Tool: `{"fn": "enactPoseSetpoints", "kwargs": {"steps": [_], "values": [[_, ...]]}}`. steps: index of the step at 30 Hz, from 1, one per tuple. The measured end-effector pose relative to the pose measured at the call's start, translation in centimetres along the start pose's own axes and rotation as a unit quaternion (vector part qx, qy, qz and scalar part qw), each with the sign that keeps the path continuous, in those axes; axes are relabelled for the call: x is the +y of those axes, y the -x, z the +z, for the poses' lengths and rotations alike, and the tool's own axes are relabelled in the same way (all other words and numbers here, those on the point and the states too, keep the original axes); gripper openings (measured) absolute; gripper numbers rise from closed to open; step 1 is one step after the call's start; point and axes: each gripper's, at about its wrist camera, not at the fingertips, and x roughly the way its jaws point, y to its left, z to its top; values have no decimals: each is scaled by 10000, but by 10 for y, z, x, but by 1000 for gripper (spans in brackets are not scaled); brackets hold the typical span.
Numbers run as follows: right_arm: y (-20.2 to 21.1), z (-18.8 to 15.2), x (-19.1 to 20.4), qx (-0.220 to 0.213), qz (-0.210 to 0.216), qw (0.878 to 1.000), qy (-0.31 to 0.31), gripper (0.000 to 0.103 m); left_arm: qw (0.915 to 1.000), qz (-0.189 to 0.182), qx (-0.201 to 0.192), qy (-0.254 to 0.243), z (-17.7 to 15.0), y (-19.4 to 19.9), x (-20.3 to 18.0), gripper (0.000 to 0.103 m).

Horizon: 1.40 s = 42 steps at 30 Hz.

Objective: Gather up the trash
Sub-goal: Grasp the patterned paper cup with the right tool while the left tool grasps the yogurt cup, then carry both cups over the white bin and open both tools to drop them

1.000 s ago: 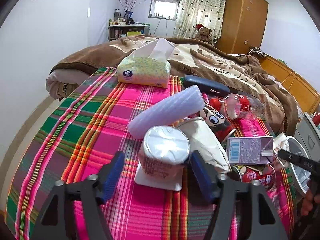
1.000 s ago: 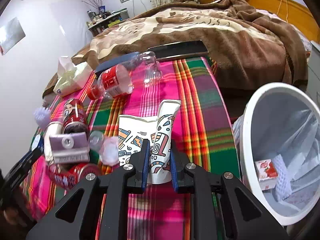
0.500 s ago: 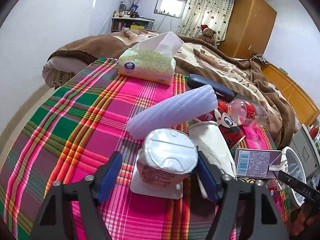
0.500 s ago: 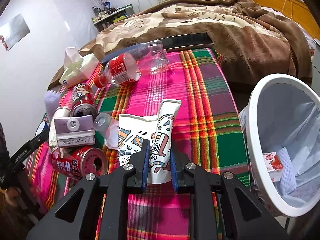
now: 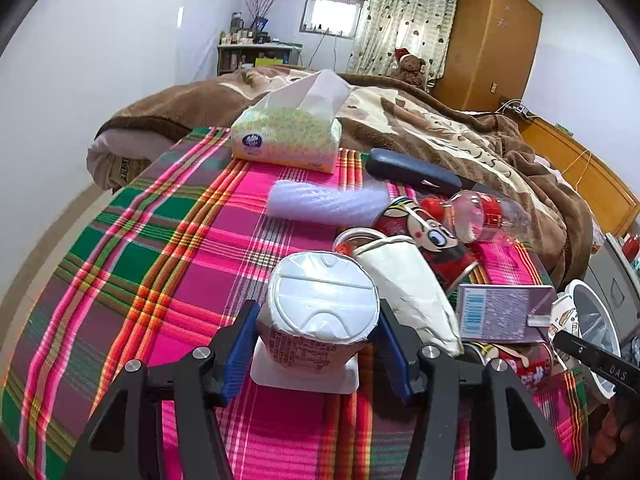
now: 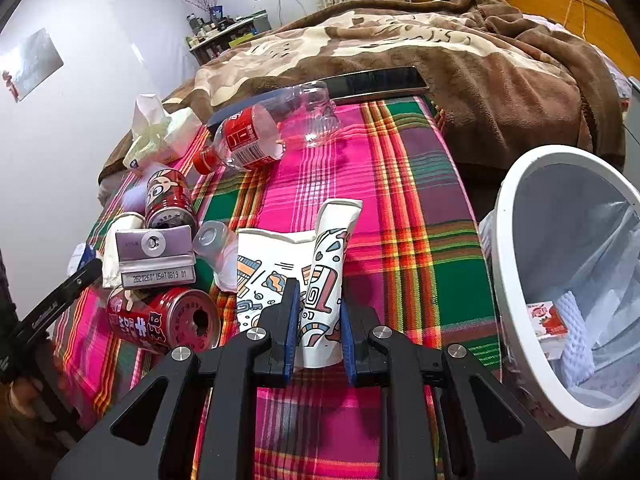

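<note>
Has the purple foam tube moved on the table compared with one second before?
Yes. The purple foam tube earlier lay against the foil-lidded cup; now it lies further back, apart from it, nearer the tissue pack. The left gripper's jaws have been closing around the cup.

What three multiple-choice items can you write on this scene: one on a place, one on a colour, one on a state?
1. Where is the bin?
A. on the bed
B. beside the right edge of the cloth
C. under the tissue pack

2. What colour is the cap of the bottle?
A. red
B. blue
C. white

3. How is the right gripper?
A. open above a can
B. shut and empty
C. shut on the paper cup

Answers:
1 B: in the right wrist view its white rim stands just past the right edge of the cloth.
2 A: the cap on the lying bottle is red, like its label.
3 C: both blue pads press the flattened patterned cup.
</note>
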Motion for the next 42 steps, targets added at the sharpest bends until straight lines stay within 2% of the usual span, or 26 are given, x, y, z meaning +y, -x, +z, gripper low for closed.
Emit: {"fn": "enactPoseSetpoints", "kwargs": {"steps": [7,14,28,34,42], "values": [[12,-2,0,-99,23,9999,5,19,9999,-111,-59,-82,-7,20,-10,57],[27,-2,-4,-266,52,9996,-27,19,9990,-192,-283,-303,-8,50,-30,57],[53,-10,-19,-499,126,9986,-123,19,9980,-89,-581,-250,-11,87,-44,57],[63,-13,-25,-582,157,9981,-157,19,9966,-317,-583,-478,-17,98,-70,57],[81,-16,-45,-756,-11,9968,-269,19,9925,-681,-596,-824,-24,106,-117,57]]}}
